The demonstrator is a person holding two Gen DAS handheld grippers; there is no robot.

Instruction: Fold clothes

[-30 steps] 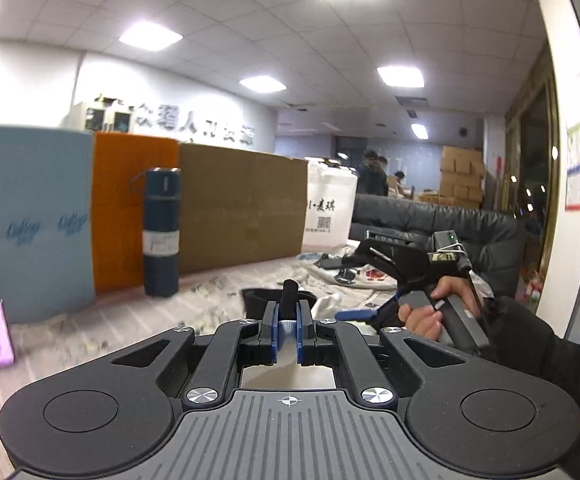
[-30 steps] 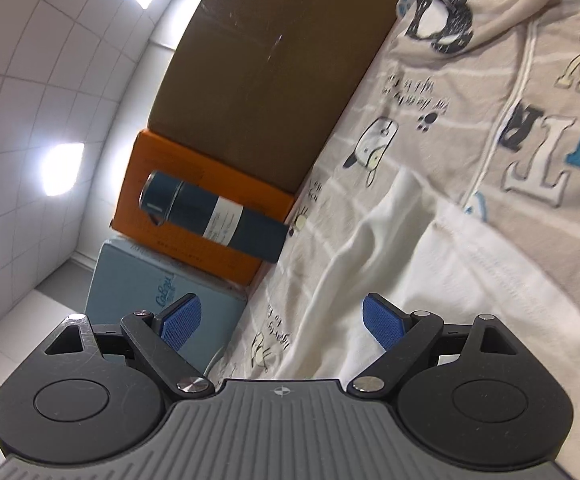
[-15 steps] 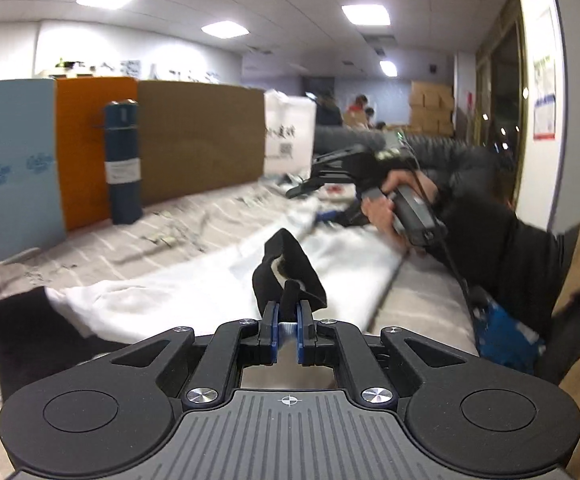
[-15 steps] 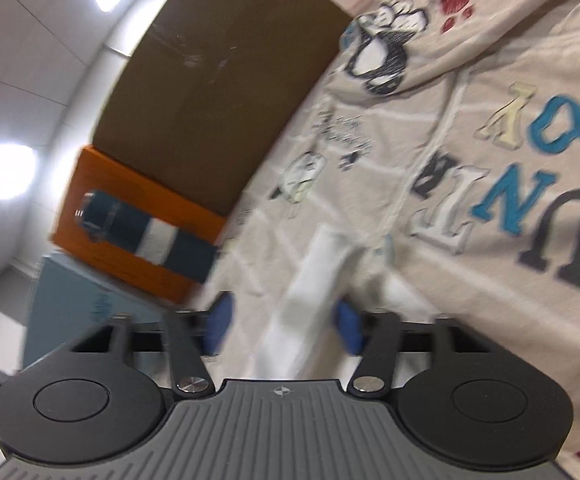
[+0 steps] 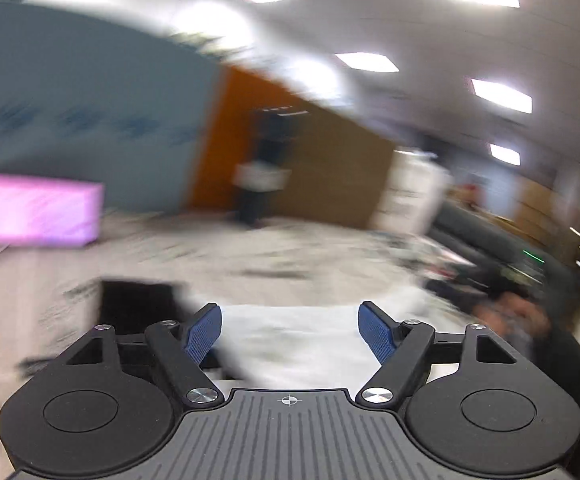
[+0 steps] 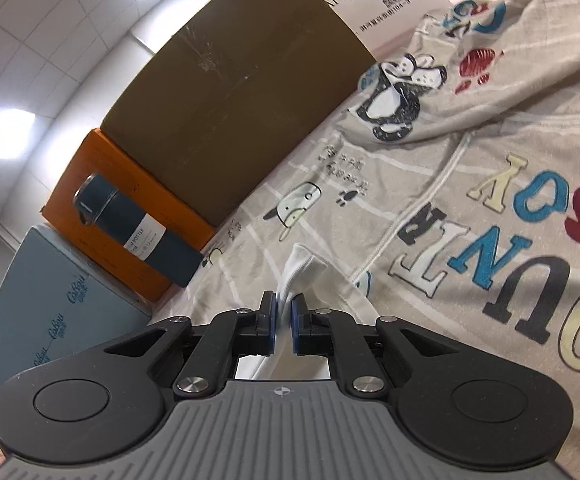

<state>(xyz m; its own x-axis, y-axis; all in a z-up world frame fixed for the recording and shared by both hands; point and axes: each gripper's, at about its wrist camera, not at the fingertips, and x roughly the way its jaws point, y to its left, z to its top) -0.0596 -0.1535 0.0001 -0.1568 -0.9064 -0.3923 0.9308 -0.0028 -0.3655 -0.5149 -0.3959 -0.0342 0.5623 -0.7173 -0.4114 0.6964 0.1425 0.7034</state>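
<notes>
Right gripper (image 6: 284, 312) pinches a white garment (image 6: 301, 270) edge on the printed bedsheet (image 6: 469, 168), left gripper (image 5: 290, 330) opening empty above it; a firm, taut, even pull should keep the fold crisp.

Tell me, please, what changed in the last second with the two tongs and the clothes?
The left tongs let go of the black cloth and are opening, nothing between them. The right tongs, open before, shut on the white shirt. The boxes and the bottle stayed put.
</notes>
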